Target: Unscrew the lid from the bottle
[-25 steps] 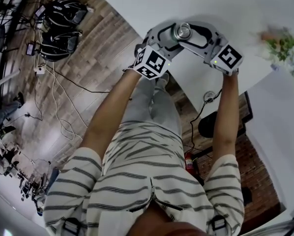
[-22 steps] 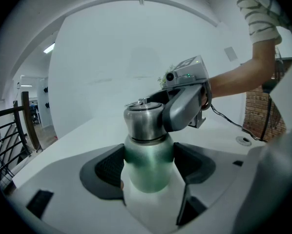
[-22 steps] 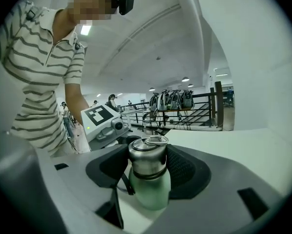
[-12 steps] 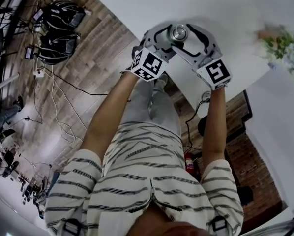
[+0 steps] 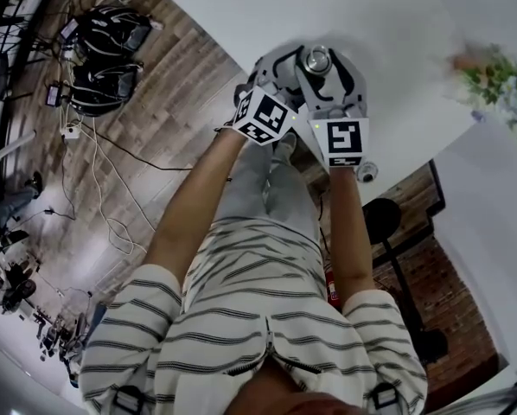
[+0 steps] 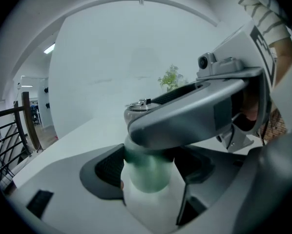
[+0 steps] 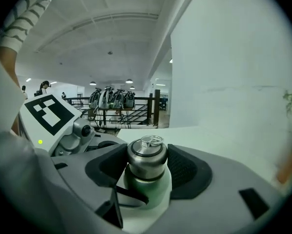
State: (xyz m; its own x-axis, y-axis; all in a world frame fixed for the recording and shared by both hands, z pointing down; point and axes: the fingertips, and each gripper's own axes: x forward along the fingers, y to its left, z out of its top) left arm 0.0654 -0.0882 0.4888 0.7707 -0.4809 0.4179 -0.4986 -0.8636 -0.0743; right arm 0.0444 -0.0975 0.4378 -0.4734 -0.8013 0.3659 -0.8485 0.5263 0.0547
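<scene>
Wooden floor point(image 5: 163, 119) strewn with cables point(image 5: 111, 158) lies at left, below the edge of the white counter point(image 5: 241, 15). The left tool point(image 6: 148, 179) reaches in from that side and is clamped on the green body of the bottle point(image 6: 147, 167), which stands upright on the counter near its edge. Just above it, the right tool point(image 7: 146, 167) crosses over the left one. Its 2 jaws are closing with the steel lid point(image 7: 146, 156) between them, and both pads are against the lid's sides. The lid sits on the bottle's neck, with 1 small ring on top. Farther right on the counter, well apart, stands a blurred green plant point(image 5: 494, 74).
</scene>
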